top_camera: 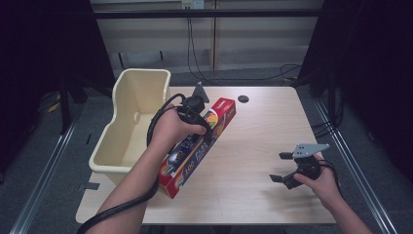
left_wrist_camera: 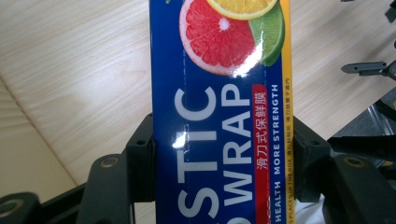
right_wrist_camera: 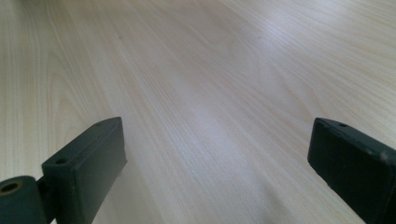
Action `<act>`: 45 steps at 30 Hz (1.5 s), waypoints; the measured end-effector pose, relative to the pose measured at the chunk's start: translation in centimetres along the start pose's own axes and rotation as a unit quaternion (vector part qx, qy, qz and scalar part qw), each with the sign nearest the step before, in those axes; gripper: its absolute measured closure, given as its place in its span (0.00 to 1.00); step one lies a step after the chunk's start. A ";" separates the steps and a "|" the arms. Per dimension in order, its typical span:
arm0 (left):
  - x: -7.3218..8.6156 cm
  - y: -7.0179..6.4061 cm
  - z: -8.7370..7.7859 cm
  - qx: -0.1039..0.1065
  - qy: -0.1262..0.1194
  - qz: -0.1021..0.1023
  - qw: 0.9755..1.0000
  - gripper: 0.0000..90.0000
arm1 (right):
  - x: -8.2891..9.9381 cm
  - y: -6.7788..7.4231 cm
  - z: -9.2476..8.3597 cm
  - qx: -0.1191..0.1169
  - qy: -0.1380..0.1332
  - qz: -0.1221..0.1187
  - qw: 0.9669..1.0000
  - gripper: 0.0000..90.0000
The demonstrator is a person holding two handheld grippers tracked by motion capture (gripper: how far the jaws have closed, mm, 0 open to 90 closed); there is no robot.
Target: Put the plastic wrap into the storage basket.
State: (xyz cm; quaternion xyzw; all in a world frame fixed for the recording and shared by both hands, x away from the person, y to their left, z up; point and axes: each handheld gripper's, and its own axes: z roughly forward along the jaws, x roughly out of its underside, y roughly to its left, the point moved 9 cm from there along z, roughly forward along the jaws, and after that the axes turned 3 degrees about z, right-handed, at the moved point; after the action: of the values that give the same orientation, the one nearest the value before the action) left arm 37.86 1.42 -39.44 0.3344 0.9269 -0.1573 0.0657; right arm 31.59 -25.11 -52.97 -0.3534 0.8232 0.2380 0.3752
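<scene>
Box (top_camera: 207, 139) of plastic wrap lies slantwise across the left half of the tabletop (top_camera: 258, 146), its near end jutting past the front edge, its far end pointing toward a small dark disc (top_camera: 243, 99) near the back. The left gripper (top_camera: 199, 127) is pinching the box across its width, a jaw pressed on each long side, with its cable looping over the wrist. Just left of the box, a cream bin (top_camera: 131, 122) stands with its wall close beside the hand. The right gripper (top_camera: 278, 167) sits well apart at the right, jaws spread wide over bare wood
</scene>
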 end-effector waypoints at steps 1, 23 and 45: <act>-0.1 0.0 -0.2 0.001 -0.003 -0.003 1.000 0.45 | 0.0 0.0 0.0 0.000 0.000 0.000 1.000 0.04; 0.1 1.2 -3.4 0.002 -0.013 -0.031 0.999 0.45 | -0.1 -0.2 0.2 0.000 0.000 0.002 1.000 0.04; 0.9 2.8 -7.0 -0.008 -0.025 -0.064 0.998 0.45 | -0.3 -0.1 0.3 0.001 0.003 -0.003 1.000 0.05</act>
State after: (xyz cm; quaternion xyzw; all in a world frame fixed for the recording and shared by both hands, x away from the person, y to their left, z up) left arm 38.84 6.31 -33.71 0.2702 0.9456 -0.1618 0.0812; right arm 31.90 -24.82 -52.92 -0.3565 0.8232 0.2353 0.3740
